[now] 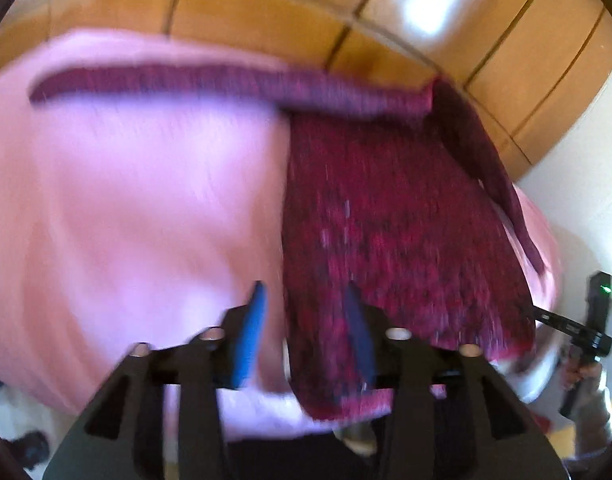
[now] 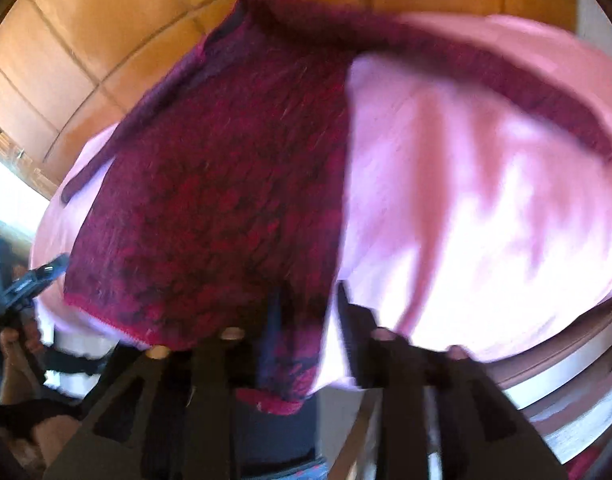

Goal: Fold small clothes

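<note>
On the pink-covered tabletop (image 1: pixel 126 200) lies a dark red knitted garment (image 1: pixel 386 220), its body spread flat and one sleeve stretched sideways along the far edge; the near hem hangs just over the tabletop's front rim; the left gripper (image 1: pixel 306 320) stands part open above that hem, nothing pressed between its blue pads; the right gripper (image 2: pixel 306 320) is likewise part open over the knit's edge, though blur hides any contact; wooden floor (image 1: pixel 266 12) shows beyond.

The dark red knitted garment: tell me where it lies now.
The dark red knitted garment lies spread on the pink cloth, right of centre in the left wrist view and left of centre in the right wrist view.
</note>
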The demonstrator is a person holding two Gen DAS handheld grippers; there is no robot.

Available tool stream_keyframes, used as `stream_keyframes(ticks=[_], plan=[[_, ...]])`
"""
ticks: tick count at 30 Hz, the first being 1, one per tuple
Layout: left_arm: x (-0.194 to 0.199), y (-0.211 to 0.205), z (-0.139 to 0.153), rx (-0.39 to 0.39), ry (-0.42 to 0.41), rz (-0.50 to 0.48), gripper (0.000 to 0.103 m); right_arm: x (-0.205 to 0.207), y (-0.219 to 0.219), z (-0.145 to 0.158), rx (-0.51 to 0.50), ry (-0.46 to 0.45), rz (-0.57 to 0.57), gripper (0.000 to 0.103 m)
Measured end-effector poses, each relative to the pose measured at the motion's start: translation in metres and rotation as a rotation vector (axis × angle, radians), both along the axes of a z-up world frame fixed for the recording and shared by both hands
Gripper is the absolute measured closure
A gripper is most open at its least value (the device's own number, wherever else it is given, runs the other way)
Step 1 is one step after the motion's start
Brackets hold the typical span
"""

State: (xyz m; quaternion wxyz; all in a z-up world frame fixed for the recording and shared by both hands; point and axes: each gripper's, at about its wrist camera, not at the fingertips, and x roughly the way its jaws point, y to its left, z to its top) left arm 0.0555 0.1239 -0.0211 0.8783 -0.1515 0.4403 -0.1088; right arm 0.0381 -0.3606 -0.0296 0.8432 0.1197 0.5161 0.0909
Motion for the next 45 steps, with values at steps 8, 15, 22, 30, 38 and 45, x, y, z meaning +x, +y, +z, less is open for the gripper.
stream_keyframes(ticks=[8,15,22,30,38,45], plan=[[0.022,-0.057,0.016,0.018,-0.089,-0.132,0.052,0.026,-0.078,0.005,-0.407,-0.120,-0.392,0.046],[0.047,-0.126,0.005,0.034,-0.064,-0.292,0.052,0.072,-0.094,-0.017,-0.575,-0.155,-0.387,0.041],[0.082,-0.158,0.002,0.064,-0.053,-0.366,0.052,0.100,-0.139,-0.008,-0.536,-0.211,-0.518,0.045],[0.164,-0.152,0.001,0.108,-0.081,-0.333,0.052,0.173,-0.184,0.045,-0.530,-0.270,-0.645,0.034],[0.289,-0.090,0.007,0.167,-0.061,-0.091,0.058,0.263,-0.221,0.073,-0.593,-0.262,-0.765,0.034],[0.354,-0.048,0.015,0.392,-0.083,0.129,0.055,0.198,-0.232,0.099,-0.390,-0.373,-0.778,0.032]])
